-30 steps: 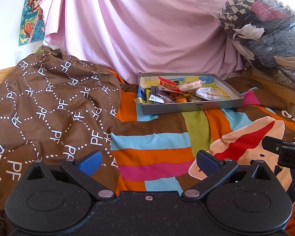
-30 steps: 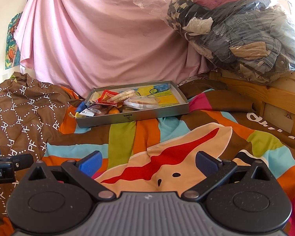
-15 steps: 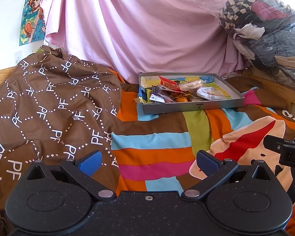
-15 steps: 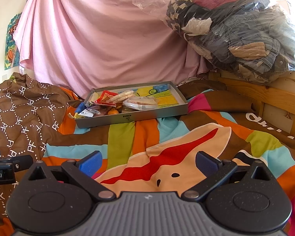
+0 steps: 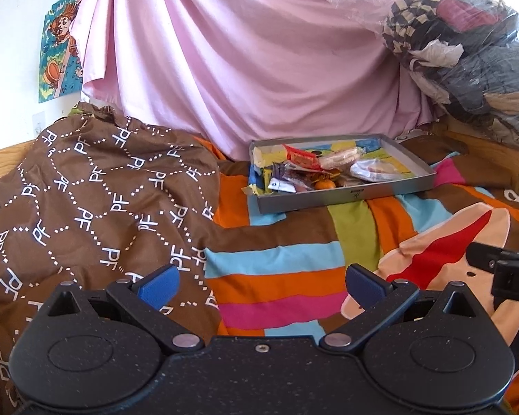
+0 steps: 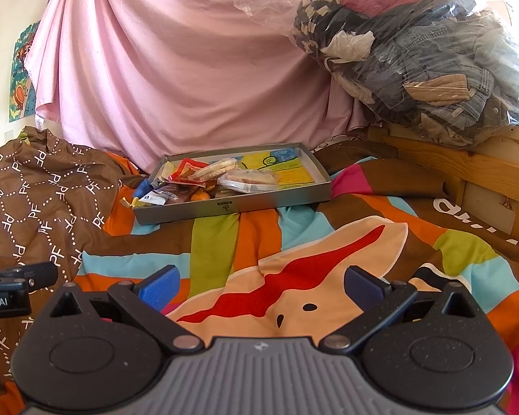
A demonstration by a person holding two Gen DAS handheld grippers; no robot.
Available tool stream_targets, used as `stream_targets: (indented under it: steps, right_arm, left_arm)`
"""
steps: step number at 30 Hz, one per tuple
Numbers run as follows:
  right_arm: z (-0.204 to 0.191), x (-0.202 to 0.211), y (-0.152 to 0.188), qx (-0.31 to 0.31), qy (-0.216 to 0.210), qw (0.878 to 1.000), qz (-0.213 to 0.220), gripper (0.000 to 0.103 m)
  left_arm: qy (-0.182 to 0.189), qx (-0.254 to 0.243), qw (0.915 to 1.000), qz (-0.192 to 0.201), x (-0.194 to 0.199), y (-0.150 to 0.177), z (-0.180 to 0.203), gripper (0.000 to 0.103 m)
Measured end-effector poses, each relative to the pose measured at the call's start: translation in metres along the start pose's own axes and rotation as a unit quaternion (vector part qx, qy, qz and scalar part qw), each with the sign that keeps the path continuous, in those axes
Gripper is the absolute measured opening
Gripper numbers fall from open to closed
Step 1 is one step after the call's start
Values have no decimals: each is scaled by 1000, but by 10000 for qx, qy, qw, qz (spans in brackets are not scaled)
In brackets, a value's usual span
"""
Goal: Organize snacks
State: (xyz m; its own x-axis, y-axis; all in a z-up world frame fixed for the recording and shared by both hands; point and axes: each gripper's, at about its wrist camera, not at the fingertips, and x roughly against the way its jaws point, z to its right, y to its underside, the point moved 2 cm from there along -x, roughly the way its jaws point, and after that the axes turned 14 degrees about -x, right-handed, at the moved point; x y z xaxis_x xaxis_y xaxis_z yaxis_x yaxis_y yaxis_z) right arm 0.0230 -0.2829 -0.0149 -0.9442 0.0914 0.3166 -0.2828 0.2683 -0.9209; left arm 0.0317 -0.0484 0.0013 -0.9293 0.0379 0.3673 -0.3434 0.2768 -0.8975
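On the bed's striped multicoloured cover (image 6: 225,242) the shallow grey cardboard tray of wrapped snacks (image 6: 231,204) lies well ahead, long axis crosswise. My right tool (image 6: 259,285) faces it straighter than my left tool (image 5: 261,283); both spread, empty.

Both grippers are just hanging low, side by side, pointing forward the same way. The left gripper (image 5: 261,285) has its jaws spread wide, blue pads (image 5: 157,285) facing each other across a big gap with nothing in between. Same deal with the right gripper (image 6: 259,285): jaws wide apart, blue pads (image 6: 159,285) bare, gripping nothing. Each one sneaks into the other's camera too; the right gripper's black body pokes in at the right edge of the left wrist view, and the left one shows at the left edge of the right wrist view. They're near each other but not touching. No hands or sleeves visible anywhere.
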Motion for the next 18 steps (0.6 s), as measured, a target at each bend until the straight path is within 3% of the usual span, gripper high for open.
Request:
stream_targets:
  steps: [18]
  right_arm:
    - [0,1,2,24,-10,10000,-30,103]
  left_arm:
    - [16,225,9996,-152,-3,3,-3,102]
